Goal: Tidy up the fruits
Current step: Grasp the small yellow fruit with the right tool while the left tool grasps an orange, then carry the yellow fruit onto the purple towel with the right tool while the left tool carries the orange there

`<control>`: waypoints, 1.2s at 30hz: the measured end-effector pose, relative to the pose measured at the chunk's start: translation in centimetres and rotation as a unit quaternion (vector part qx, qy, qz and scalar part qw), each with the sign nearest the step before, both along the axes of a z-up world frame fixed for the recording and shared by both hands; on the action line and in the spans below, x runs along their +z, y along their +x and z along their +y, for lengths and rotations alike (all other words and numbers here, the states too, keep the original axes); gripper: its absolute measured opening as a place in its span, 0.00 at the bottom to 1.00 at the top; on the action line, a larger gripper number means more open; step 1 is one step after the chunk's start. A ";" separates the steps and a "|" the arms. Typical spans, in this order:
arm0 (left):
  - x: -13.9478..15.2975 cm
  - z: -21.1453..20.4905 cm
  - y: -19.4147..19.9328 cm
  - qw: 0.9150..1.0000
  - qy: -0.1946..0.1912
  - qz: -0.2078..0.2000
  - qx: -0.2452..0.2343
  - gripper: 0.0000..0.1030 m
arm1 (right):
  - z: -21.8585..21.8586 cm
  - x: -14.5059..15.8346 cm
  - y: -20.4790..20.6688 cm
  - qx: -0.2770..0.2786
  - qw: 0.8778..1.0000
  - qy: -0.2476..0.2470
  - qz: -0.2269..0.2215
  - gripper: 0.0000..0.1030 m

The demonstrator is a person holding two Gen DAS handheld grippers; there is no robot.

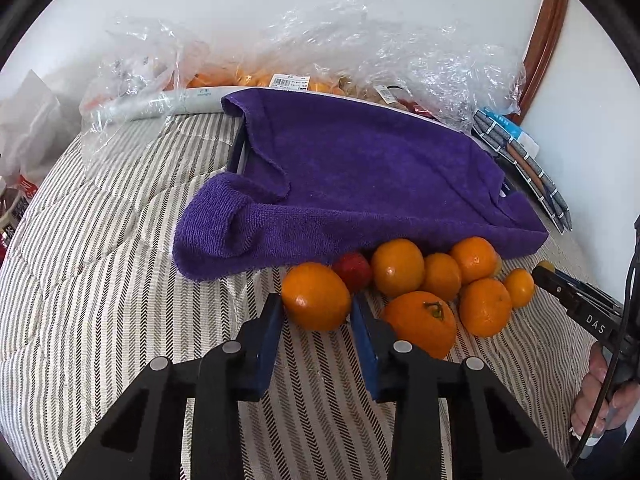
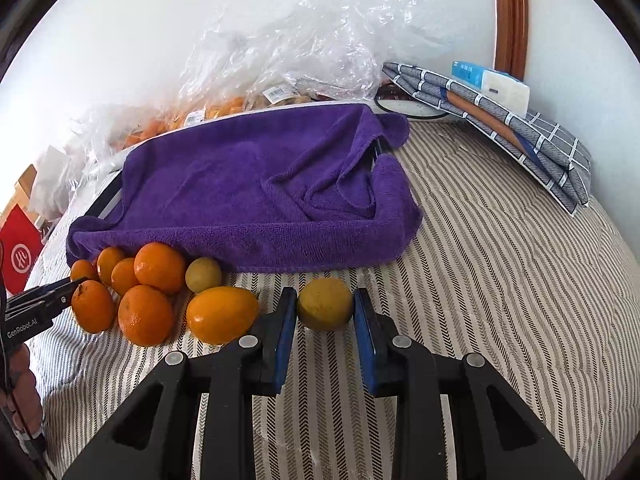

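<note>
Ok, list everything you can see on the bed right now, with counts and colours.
oranges: seven, orange, clustered in front of the towel
yellow-green fruits: two, one by the cluster, one between the right fingers
red fruit: one, tucked behind the oranges
towel: one, purple, draped over something behind the fruit
plastic bags: clear, several, against the wall, with more fruit inside
folded cloth: one, grey check, back right
tissue pack: one, blue and white, on the cloth
bedcover: striped, under everything
left gripper: fingers either side of an orange
right gripper: fingers either side of a yellow-green fruit; grip unclear for both
</note>
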State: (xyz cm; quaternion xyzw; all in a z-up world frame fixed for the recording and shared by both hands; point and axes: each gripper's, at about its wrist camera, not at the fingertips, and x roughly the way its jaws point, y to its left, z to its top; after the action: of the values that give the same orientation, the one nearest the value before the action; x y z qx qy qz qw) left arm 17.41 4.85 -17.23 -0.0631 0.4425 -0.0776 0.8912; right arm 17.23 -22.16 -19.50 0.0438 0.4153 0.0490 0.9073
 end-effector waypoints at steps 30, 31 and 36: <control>1.1 1.3 -0.8 0.999 -0.028 -0.038 0.027 0.32 | -0.8 0.2 -1.2 -0.008 0.999 0.031 -0.010 0.28; 1.2 1.3 -0.9 0.998 -0.028 -0.040 0.028 0.32 | -0.8 0.2 -1.2 -0.008 0.999 0.032 -0.012 0.28; 1.6 1.5 -1.0 0.998 -0.035 -0.051 0.030 0.32 | -1.1 0.5 -1.5 -0.008 0.999 0.040 -0.022 0.28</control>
State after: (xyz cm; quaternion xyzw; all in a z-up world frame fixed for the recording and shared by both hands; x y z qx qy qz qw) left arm 16.41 6.34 -15.66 -0.1040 0.3917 -0.0693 0.9116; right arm 15.76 -23.22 -19.05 0.0822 0.3930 0.0593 0.9140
